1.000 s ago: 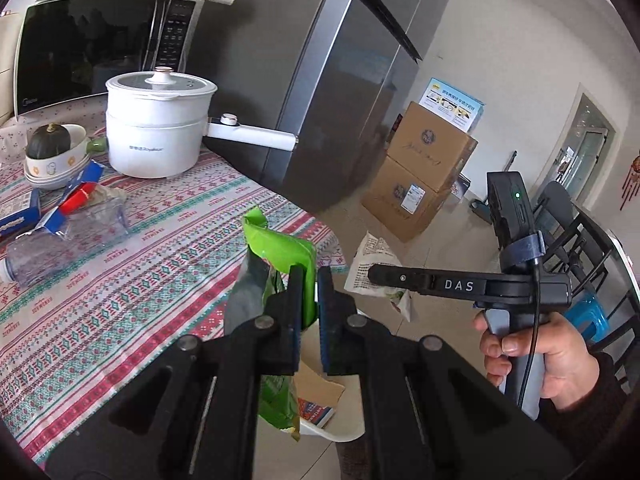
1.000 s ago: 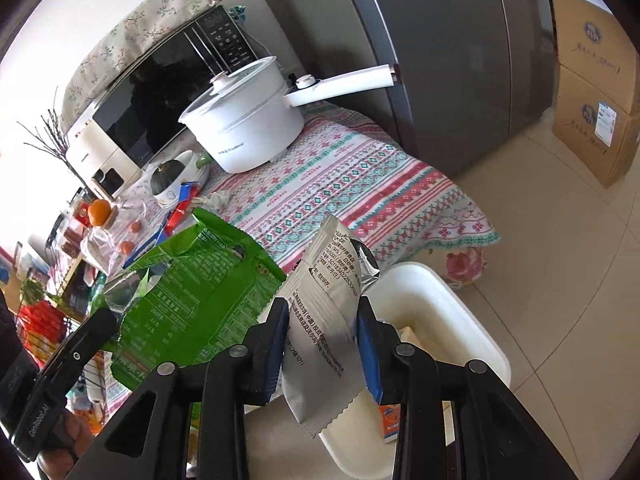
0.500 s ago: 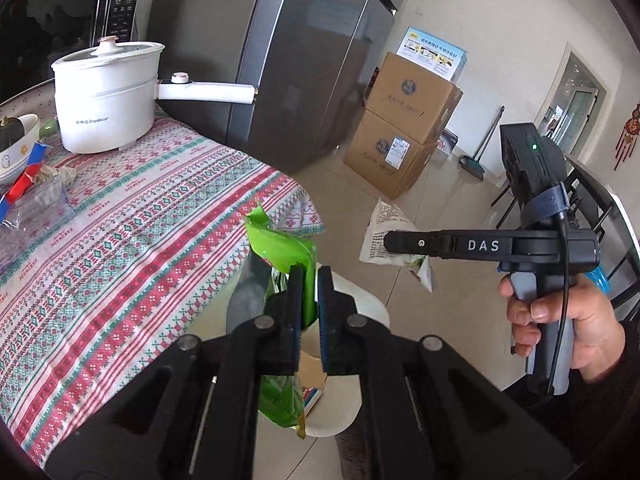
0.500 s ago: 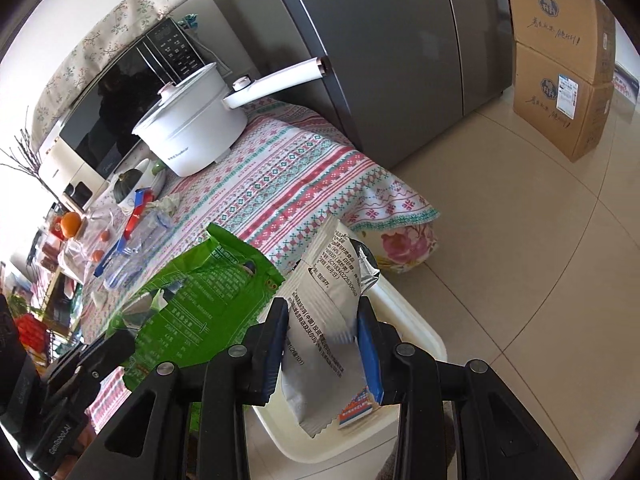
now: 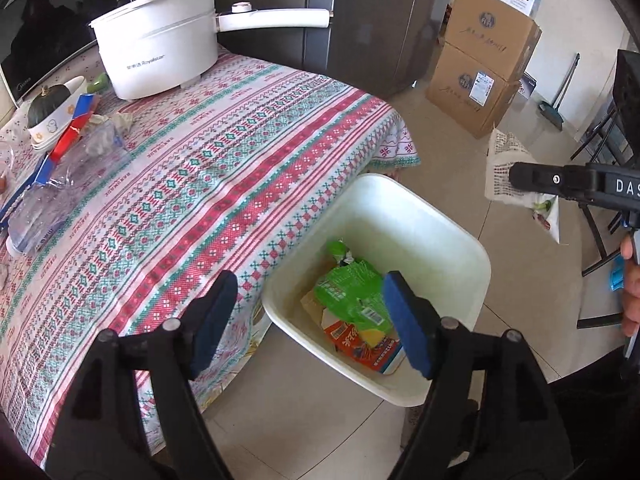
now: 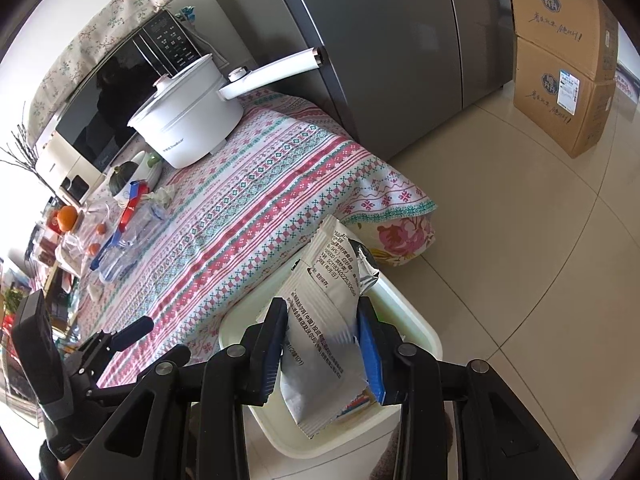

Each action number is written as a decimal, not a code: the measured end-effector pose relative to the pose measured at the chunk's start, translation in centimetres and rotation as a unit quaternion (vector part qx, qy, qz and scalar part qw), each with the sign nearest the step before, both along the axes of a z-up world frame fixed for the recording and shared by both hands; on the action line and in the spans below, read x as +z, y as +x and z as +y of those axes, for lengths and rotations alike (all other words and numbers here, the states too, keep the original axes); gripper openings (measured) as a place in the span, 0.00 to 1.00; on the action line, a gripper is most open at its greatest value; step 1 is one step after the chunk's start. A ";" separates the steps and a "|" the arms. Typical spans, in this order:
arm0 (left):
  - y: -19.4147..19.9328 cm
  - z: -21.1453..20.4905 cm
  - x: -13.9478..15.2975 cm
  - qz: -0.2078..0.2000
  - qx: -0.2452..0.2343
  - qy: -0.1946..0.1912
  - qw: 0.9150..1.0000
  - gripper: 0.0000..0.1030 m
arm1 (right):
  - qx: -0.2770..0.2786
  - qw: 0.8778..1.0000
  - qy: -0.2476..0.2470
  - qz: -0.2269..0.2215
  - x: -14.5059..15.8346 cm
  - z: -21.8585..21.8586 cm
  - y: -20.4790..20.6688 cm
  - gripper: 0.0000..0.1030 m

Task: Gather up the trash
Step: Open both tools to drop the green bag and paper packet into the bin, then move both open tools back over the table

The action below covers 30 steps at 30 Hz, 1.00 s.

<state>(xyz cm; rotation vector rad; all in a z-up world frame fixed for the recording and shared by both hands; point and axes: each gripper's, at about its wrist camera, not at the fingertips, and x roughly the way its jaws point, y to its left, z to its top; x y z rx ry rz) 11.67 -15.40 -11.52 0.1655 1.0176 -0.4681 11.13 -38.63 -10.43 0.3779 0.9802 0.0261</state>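
hovering w/ left gripper point(image 5: 310, 320) over white trash bin point(image 5: 460, 240), jaws just been opening wide, nothing between them. lying inside bin: green snack bag point(image 5: 352, 294), on top of orange packet point(image 5: 356, 340). clamping grey-white wrapper point(image 6: 320, 332) w/ right gripper point(image 6: 324, 348), above bin, beside patterned tablecloth point(image 5: 208, 184). standing on table: white electric pot point(image 5: 160, 52), plastic bottle point(image 5: 60, 192) lying.

Glossy plastic bin point(image 5: 460, 240), woven tablecloth point(image 5: 224, 168)
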 end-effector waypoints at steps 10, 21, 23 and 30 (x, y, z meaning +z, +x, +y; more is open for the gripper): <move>0.7 3.0 0.9 0.003 0.037 -0.003 0.999 0.80 | 0.012 1.000 0.005 0.010 -0.3 1.0 0.5 0.45; 1.4 7.4 1.8 0.005 0.085 -0.007 0.996 0.82 | 0.002 1.000 0.009 0.012 -0.1 1.6 1.1 0.73; 1.4 8.1 2.1 0.000 0.090 -0.003 0.996 0.83 | 0.005 1.000 0.008 0.011 0.0 2.0 1.3 0.75; 1.5 11.2 2.6 -0.012 0.113 0.008 0.993 0.87 | 0.014 1.000 0.003 0.009 0.4 3.9 2.1 0.79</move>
